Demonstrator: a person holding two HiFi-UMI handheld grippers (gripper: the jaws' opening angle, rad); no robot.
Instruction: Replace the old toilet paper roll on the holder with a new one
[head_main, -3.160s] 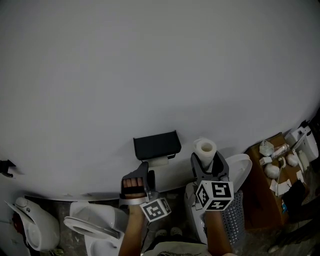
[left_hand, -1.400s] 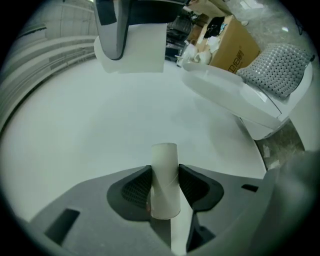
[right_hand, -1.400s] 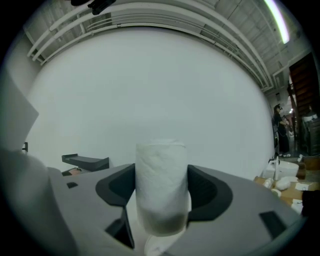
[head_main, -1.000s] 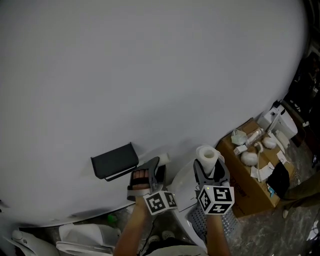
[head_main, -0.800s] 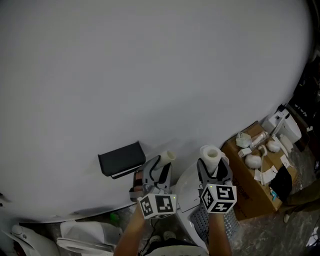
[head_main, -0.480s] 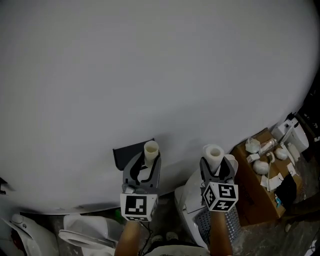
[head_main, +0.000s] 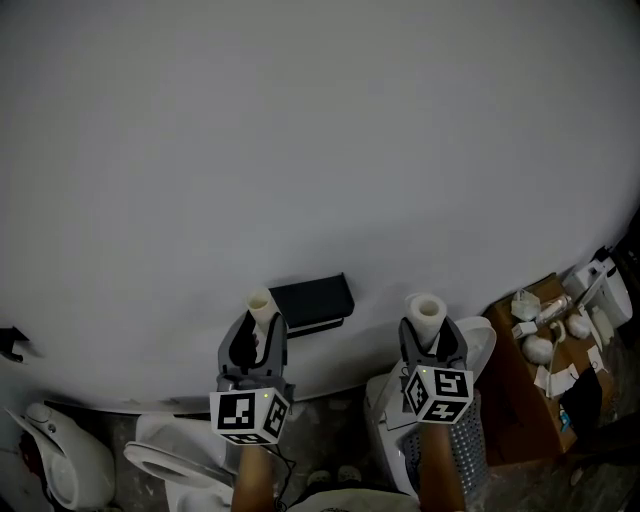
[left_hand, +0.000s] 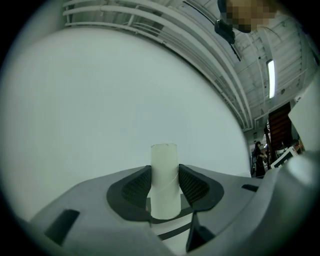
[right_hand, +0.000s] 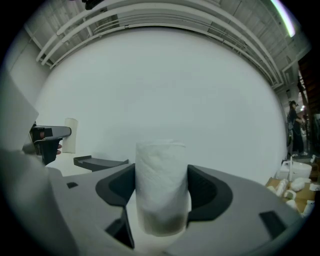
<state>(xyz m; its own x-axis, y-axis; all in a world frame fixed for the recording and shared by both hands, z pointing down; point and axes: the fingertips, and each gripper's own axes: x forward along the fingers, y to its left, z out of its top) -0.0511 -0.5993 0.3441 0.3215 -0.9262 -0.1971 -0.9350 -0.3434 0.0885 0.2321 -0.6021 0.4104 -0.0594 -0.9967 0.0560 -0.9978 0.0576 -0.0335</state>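
Note:
The black toilet paper holder (head_main: 313, 302) hangs on the white wall, and also shows at the left of the right gripper view as the holder (right_hand: 100, 162). My left gripper (head_main: 262, 322) is shut on the old roll (head_main: 261, 304), a thin bare cardboard core (left_hand: 164, 181) standing upright between the pads, just left of the holder. My right gripper (head_main: 430, 330) is shut on the new paper roll (head_main: 427, 309), a thicker white roll (right_hand: 162, 187) held upright to the right of the holder. The left gripper with its core (right_hand: 70, 135) appears in the right gripper view at far left.
A white toilet (head_main: 175, 455) sits low at the left, another white fixture (head_main: 55, 460) further left. A white toilet (head_main: 480, 345) and a perforated metal bin (head_main: 465, 445) stand below the right gripper. A cardboard box (head_main: 545, 350) of small items is at the right.
My left gripper rolled upright with the old core and swung up and from the holder's right side to its left. The right gripper with the new roll shifted only a little.

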